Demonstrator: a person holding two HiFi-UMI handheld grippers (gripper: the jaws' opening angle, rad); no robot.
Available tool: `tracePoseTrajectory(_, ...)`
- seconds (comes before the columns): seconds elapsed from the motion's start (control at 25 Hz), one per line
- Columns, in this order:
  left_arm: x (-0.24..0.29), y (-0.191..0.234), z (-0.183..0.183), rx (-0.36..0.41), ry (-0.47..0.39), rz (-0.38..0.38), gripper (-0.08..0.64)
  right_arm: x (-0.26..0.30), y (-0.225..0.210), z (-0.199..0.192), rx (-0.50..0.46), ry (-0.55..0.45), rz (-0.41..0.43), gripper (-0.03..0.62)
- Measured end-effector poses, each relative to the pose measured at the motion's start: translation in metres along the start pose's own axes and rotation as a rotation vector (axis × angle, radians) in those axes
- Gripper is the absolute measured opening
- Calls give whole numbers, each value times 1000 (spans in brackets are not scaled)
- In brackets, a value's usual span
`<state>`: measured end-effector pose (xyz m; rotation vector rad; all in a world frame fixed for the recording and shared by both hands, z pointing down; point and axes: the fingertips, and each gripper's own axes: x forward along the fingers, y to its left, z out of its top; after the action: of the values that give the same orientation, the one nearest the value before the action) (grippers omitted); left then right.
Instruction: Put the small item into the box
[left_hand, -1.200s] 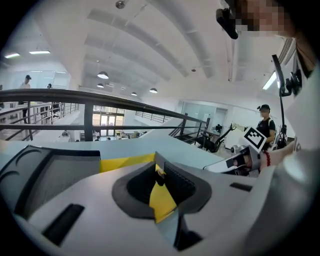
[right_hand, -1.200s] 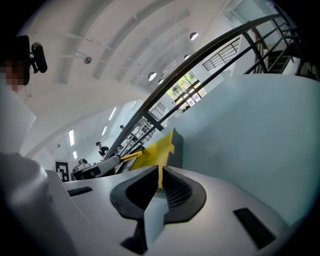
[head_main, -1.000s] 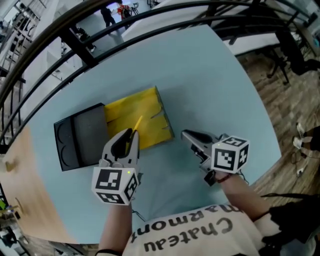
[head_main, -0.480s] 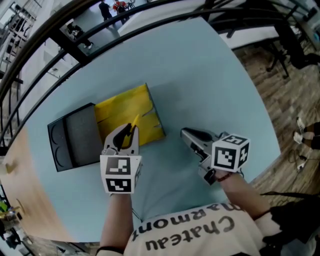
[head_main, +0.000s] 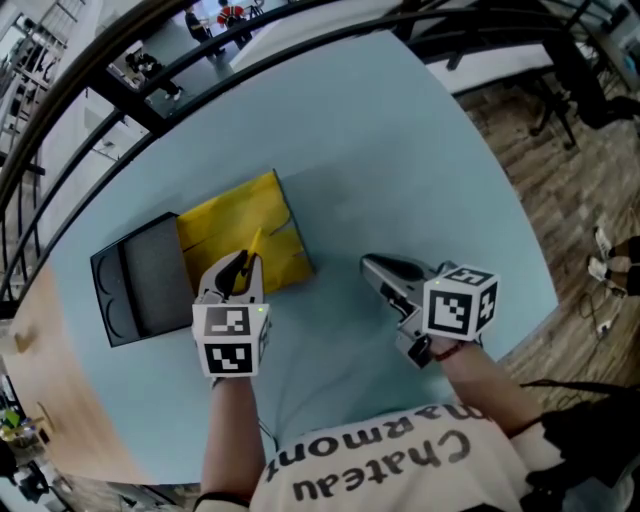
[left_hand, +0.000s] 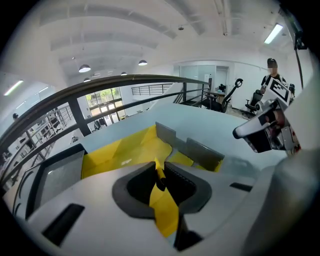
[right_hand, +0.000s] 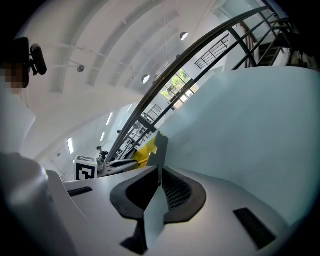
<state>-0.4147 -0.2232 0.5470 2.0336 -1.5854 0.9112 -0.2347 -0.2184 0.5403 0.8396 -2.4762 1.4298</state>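
Note:
A yellow box (head_main: 235, 215) lies open on the light blue table (head_main: 400, 150), its grey-backed flaps standing up on the right side (left_hand: 205, 152). My left gripper (head_main: 243, 265) is at the box's near edge, shut on a thin yellow flap (head_main: 255, 243) that sticks up between its jaws (left_hand: 159, 175). Whether the flap is part of the box I cannot tell for sure. No separate small item shows. My right gripper (head_main: 372, 268) hovers to the right of the box, apart from it, jaws shut with nothing between them (right_hand: 160, 172).
A black tray (head_main: 135, 285) lies against the box's left side. A dark railing (head_main: 150, 90) curves round the table's far edge. The table's rounded right edge drops to a wooden floor (head_main: 560, 150). A wooden surface (head_main: 40, 380) borders the left.
My left gripper, still holding the yellow flap, has shifted forward and a little left. The box and tray now sit further left in the head view. The right gripper has stayed put.

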Motion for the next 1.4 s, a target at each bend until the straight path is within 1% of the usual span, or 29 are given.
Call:
tracePoseTrajectory(0.08, 2, -1, -1, 14, 19, 4, 52, -3, -2, 0, 3, 2, 3, 49)
tracePoseTrajectory(0.32, 9, -3, -11, 90, 95, 24, 51, -7, -6, 0, 9, 6, 5, 49)
tracePoseTrajectory(0.6, 15, -6, -20, 167, 140, 53, 51, -13, -12, 1, 12, 11, -4, 49)
tracePoseTrajectory(0.76, 18, -6, -25, 156, 151, 44, 51, -15, -12, -3, 8, 18, -3, 49)
tracePoseTrajectory(0.92, 17, -4, -21, 156, 170, 50, 51, -16, -16, -7, 16, 26, -9, 49)
tracePoseTrajectory(1.2, 18, -1, -23, 150, 177, 59, 51, -25, -21, -7, 14, 26, -20, 49)
tracePoseTrajectory(1.32, 18, -3, -23, 135, 205, 35, 57, -32, -24, -6, 13, 22, -24, 49)
tracePoseTrajectory(1.4, 19, -5, -24, 119, 229, 14, 75, -37, -25, -5, 13, 17, -28, 49)
